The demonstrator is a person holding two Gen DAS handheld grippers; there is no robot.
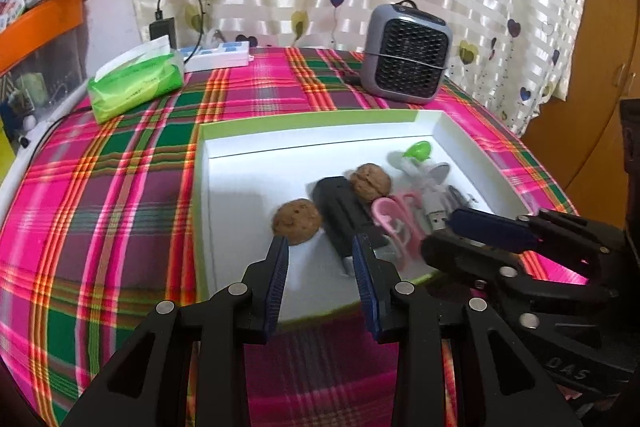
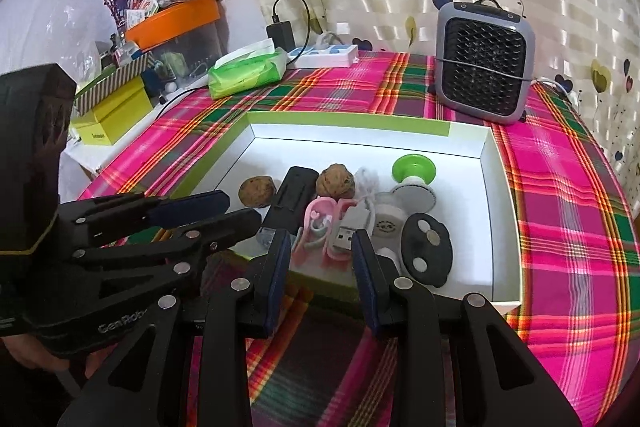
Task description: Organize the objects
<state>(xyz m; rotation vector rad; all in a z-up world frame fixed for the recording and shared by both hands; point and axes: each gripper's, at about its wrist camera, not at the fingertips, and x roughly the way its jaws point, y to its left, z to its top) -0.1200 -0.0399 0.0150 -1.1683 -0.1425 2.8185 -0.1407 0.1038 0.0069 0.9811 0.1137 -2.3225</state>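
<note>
The white tray (image 2: 496, 163) sits on the plaid tablecloth (image 1: 120, 187) and holds all the small things; both grippers hover at its near edge, angled down into it. From left to right in the right wrist view: the left gripper (image 2: 236, 211), jaws apart with nothing between them, points at the left walnut (image 2: 257, 191), which lies just ahead of its tips, so the left hand looks nearer to it. Next comes one black remote (image 2: 290, 197), its long axis running from the near rim toward the far wall, then the second walnut (image 2: 335, 180) touching its far end. The right gripper (image 2: 320, 247) stands half open and empty, with the pink clip (image 2: 316, 223) and the white USB plug (image 2: 347, 229) just beyond its tips. Further right lie one green-capped white gadget (image 2: 412, 173) and one black oval piece (image 2: 426, 247). The count is two walnuts and one of everything else.
</note>
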